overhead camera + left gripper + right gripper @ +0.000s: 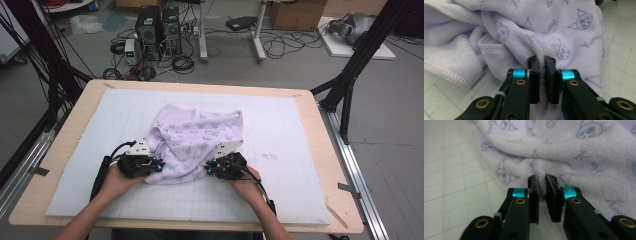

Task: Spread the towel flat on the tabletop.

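While soft lilac terry towel [195, 142] lies crumpled, left tool [541, 61] and right tool [541, 180] each pinch its fabric.

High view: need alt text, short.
A person's two hand-held grippers, left gripper and right gripper, each pinch the near edge of a crumpled lilac printed towel on a white gridded mat over a wooden table.

A: Where did the high view sit?

B: Above the person's side, at 6 o'clock, facing forward and down toward 12 over the whole table [65, 130] and the floor beyond.

A: And the 2 gripper views?

B: Each rode low and very close, looking along its own black jaws. All 3 views shared the lilac towel [200, 135] [564, 27] [579, 152] and the gridded white mat [295, 150] [446, 97] [451, 170].
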Motion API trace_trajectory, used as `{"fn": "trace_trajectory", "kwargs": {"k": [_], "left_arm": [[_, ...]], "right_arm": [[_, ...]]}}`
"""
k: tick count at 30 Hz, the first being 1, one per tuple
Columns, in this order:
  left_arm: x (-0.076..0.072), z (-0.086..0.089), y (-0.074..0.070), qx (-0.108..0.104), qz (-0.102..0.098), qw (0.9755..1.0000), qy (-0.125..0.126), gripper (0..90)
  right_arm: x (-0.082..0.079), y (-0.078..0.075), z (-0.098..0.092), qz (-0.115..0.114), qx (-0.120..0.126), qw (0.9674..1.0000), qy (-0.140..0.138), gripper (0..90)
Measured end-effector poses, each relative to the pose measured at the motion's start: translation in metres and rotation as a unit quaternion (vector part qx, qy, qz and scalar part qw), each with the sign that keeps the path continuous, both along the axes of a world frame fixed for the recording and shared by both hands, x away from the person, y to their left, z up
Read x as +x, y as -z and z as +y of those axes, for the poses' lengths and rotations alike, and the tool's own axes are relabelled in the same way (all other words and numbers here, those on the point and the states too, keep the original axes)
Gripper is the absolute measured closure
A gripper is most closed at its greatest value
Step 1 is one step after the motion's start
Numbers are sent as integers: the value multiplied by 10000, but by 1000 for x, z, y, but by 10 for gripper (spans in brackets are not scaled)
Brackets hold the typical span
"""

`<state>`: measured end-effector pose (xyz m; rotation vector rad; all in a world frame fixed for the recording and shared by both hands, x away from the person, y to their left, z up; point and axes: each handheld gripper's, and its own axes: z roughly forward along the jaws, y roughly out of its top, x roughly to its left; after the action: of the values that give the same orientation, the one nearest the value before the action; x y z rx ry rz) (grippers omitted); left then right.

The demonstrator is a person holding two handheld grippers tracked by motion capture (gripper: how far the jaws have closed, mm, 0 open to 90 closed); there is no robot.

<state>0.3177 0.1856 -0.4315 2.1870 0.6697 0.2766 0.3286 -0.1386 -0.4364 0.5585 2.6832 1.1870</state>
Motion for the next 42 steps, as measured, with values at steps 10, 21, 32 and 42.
{"fn": "trace_trajectory", "kwargs": {"k": [10, 21, 32, 42], "left_arm": [[-30, 16, -41, -513, -333, 9981, -32, 837], [-30, -8, -64, -531, -700, 9961, -86, 834], [35, -38, -10, 7, -26, 9982, -595, 828], [21, -11, -31, -415, -205, 9975, -528, 647]], "right_arm": [[-27, -48, -39, -241, 458, 9985, -149, 847], [-24, -98, -64, -557, 434, 9975, 70, 850], [62, -35, -47, 264, -141, 9966, 766, 833], [39, -56, -61, -178, 377, 9949, 916, 641]]}}
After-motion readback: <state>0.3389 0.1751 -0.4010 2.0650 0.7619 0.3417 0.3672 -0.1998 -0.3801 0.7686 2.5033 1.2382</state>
